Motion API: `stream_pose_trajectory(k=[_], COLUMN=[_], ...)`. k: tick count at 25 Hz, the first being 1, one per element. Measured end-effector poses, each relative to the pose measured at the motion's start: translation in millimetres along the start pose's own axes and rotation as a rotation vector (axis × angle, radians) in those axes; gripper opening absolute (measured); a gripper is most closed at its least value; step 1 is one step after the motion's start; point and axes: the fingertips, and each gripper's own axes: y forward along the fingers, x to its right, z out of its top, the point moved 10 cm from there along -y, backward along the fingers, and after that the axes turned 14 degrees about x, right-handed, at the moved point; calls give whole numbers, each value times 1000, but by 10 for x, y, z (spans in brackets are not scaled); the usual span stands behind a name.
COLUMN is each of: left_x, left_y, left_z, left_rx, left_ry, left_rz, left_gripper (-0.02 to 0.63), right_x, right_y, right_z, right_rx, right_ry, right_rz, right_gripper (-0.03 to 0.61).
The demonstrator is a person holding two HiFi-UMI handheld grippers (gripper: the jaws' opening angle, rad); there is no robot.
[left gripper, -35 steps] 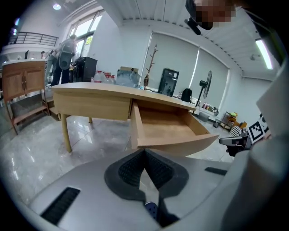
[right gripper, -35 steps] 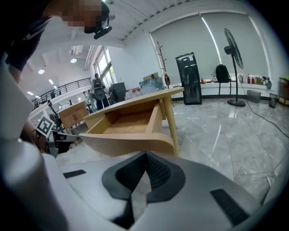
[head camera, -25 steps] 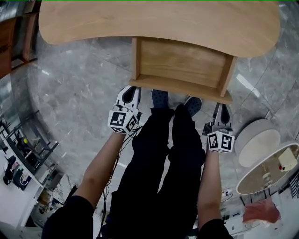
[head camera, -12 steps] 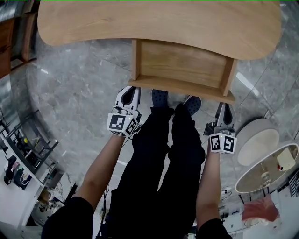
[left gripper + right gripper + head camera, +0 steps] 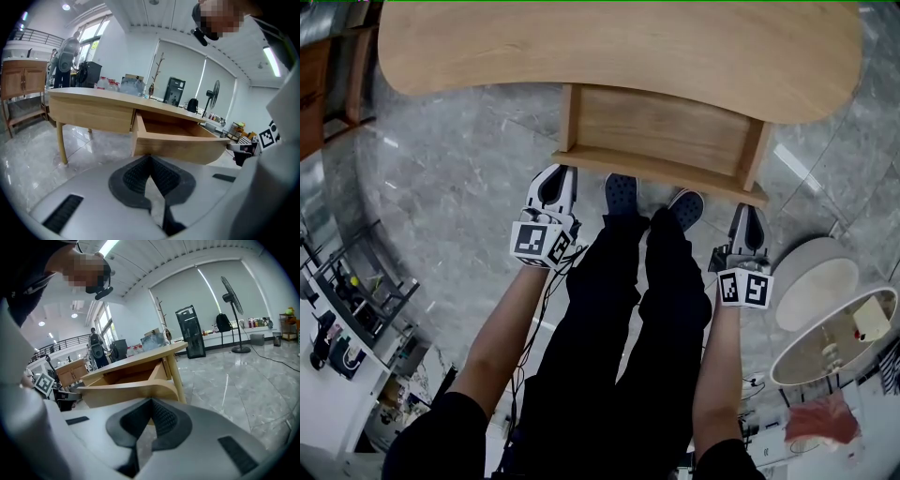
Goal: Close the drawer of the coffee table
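Observation:
The wooden coffee table (image 5: pixel 619 47) fills the top of the head view. Its drawer (image 5: pixel 661 169) stands pulled out toward me, its inside bare. My left gripper (image 5: pixel 556 174) is shut on nothing, its tip right at the left end of the drawer front (image 5: pixel 183 147); whether it touches I cannot tell. My right gripper (image 5: pixel 749 212) is also shut and holds nothing, and sits just below the drawer's right front corner (image 5: pixel 131 392). In their own views, the left gripper (image 5: pixel 150 158) and the right gripper (image 5: pixel 151 402) each point at the drawer front.
My legs and blue shoes (image 5: pixel 621 195) stand between the grippers, under the drawer front. A round white stool (image 5: pixel 816 281) and a round lamp-like dish (image 5: pixel 834 342) sit on the marble floor at right. Shelving (image 5: pixel 356 300) is at left.
Both grippers have moved forward toward the drawer front. The drawer sticks out a little less from under the table top than a second ago.

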Motion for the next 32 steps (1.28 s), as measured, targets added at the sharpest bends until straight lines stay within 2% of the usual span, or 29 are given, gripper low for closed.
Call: stream_pose_trajectory(k=[10, 14, 25, 32], left_x=[-28, -19, -57, -69], left_y=[88, 115, 232, 293], left_z=[47, 54, 99, 117], left_rx=[8, 8, 22, 26], left_ry=[45, 86, 82, 78], left_rz=[-10, -11, -24, -25], left_gripper=[25, 25, 25, 25], right_x=[-11, -16, 2, -6], right_y=[104, 135, 264, 337], right_z=[36, 46, 94, 110], right_rx=[1, -5, -7, 0], right_ry=[-29, -63, -74, -63], right_rz=[-13, -14, -29, -75], right_gripper=[26, 28, 27, 26])
